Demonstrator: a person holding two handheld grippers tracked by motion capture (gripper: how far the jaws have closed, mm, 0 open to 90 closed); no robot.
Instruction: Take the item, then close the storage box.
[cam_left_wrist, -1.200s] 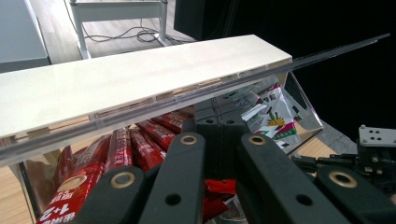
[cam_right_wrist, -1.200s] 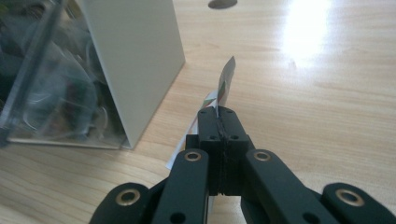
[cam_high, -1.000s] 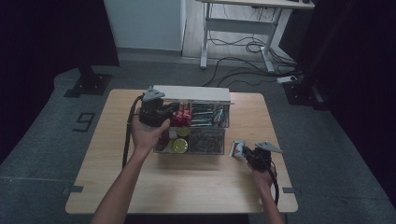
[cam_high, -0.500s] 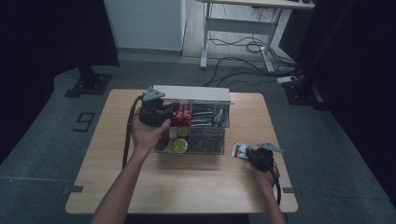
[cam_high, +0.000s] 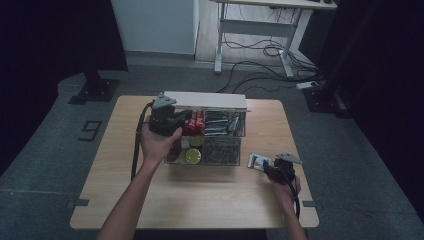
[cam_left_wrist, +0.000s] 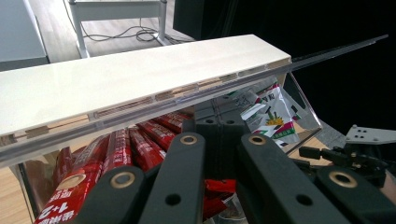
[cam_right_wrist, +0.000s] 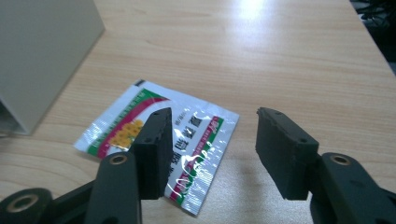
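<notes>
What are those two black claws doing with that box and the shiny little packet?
A person holds a claw in each hand. The left claw is shut and sits at the clear box, which is full of red sachets. The right claw has just been opening over a small sachet that lies flat on the wooden table beside the box. Nothing is pinching the sachet now.

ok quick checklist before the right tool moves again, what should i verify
1. Sachet lying flat on the table: ok.
2. Right tool let go; its jaws have just been opening and the pads stand clear of the sachet: ok.
3. Sachet outside the clear box: ok.
4. Left tool shut, at the box's red packets: ok.
5. Whether the left tool grips a packet: cannot tell.
</notes>
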